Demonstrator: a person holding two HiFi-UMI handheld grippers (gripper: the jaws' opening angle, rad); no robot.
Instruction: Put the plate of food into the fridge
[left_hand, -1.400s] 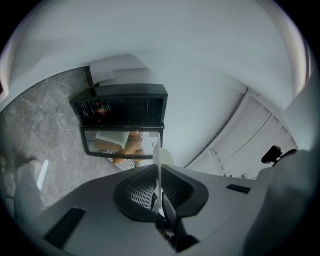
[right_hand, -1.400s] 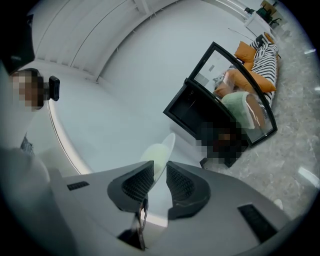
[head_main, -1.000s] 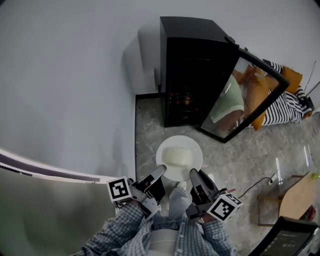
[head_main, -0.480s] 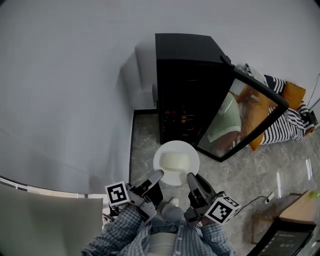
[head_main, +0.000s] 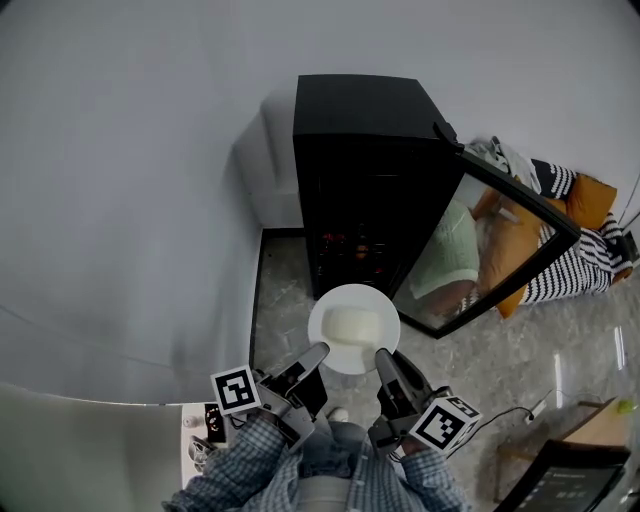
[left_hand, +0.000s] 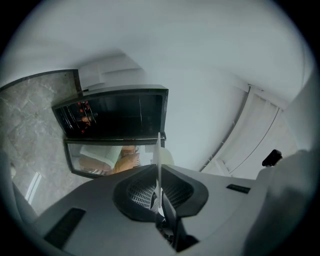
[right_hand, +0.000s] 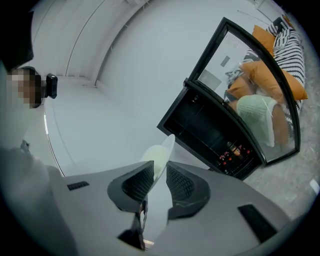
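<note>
**Plate's up in both claws, right in front of the open fridge**

In the head view I've got the white plate (head_main: 354, 300) held level between the two claws, with a pale block of food (head_main: 352, 325) sitting in the middle of it. The left claw (head_main: 318, 350) has the rim at about 7 o'clock and the right claw (head_main: 382, 355) has it at about 5 o'clock. Both gripper views show the same thing: the plate edge-on, with the ribbed pads pinching it from either side, so neither claw is spread or empty.

The black fridge (head_main: 360, 150) is dead ahead at 12 o'clock from the plate. Its glass door (head_main: 490, 240) is swung wide open toward 2 o'clock, with some orange and green stuff reflected in it. There are a few reddish items (head_main: 352, 245) on a shelf low inside, but they're too small to make out.

The plate isn't in there yet. It's hanging over the marbled floor (head_main: 285, 295) in front of the open compartment. Orange cushions (head_main: 590, 190) and a striped thing (head_main: 570, 265) sit out past the door at 3 o'clock.
</note>
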